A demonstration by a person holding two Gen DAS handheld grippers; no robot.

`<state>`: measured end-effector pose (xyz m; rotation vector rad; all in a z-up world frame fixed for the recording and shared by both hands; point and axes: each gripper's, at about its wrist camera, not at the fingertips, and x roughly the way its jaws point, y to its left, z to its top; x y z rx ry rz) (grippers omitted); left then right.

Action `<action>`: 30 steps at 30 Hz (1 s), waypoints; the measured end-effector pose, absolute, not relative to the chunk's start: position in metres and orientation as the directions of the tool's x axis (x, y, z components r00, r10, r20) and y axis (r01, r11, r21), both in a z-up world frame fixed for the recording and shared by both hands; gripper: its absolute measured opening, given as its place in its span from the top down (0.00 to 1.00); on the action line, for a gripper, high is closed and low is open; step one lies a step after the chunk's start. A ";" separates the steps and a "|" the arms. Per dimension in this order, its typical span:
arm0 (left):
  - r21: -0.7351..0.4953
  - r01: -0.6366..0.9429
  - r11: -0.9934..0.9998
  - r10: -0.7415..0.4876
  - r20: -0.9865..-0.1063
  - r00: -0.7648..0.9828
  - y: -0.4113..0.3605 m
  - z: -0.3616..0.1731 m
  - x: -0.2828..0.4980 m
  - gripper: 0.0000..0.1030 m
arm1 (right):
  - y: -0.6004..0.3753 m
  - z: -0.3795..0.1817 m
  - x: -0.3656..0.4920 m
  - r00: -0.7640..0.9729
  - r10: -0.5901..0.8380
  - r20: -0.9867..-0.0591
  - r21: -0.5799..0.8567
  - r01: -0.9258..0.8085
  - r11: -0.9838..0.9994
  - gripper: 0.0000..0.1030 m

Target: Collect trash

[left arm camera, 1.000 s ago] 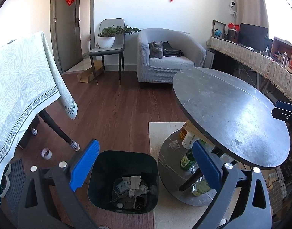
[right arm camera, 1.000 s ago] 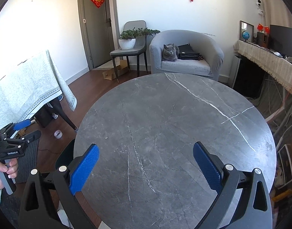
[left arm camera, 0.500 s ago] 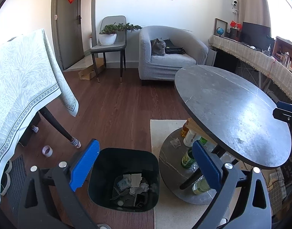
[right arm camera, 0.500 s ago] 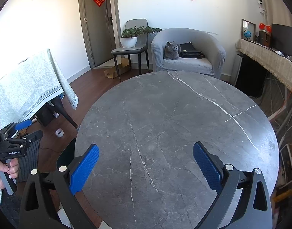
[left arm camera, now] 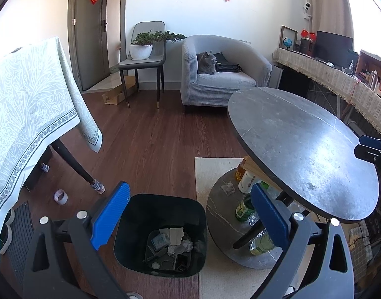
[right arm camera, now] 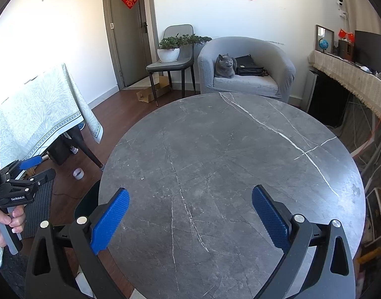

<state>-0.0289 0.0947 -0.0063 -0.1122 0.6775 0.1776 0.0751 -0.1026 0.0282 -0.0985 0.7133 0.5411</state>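
In the left wrist view, the left gripper [left arm camera: 189, 215] fills the bottom of the frame with its two blue-padded fingers spread wide and nothing between them. Just beyond and between them, low in the centre, a black trash bin [left arm camera: 160, 234] stands on the wooden floor, touching the edge of a pale rug [left arm camera: 210, 172]; inside it lies trash [left arm camera: 173, 245] of crumpled paper, a flat white slip and small packets. To the right of the bin, a round dark table [left arm camera: 300, 149] takes up the right half of the frame, and on its lower shelf stand several bottles [left arm camera: 244, 206] beside a crumpled scrap [left arm camera: 227, 188]. At the far right edge the tip of the right gripper [left arm camera: 371, 148] shows over the tabletop. A roll of tape [left arm camera: 60, 196] lies on the floor at lower left, near the leg of a table draped in a pale green tablecloth [left arm camera: 33, 114]. In the upper centre a grey cat [left arm camera: 206, 62] sits on a grey armchair [left arm camera: 222, 74]. In the right wrist view, the right gripper [right arm camera: 190, 215] hangs over the bare tabletop [right arm camera: 227, 162], its fingers wide apart and empty. At the lower left edge a hand [right arm camera: 6, 224] holds the handle of the left gripper [right arm camera: 28, 172], whose fingers also stand apart. The cat [right arm camera: 225, 66] and armchair [right arm camera: 247, 69] appear in the upper centre
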 end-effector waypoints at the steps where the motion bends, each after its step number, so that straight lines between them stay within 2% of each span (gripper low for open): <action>1: -0.046 -0.199 0.979 0.126 -0.632 0.764 0.095 -0.006 -0.028 0.04 | -0.102 0.028 0.075 0.625 0.438 -0.646 0.094 -0.504 0.859 0.03; 30: -0.040 -0.192 0.980 0.122 -0.641 0.758 0.092 -0.008 -0.026 0.04 | -0.100 0.028 0.073 0.623 0.438 -0.648 0.092 -0.507 0.857 0.04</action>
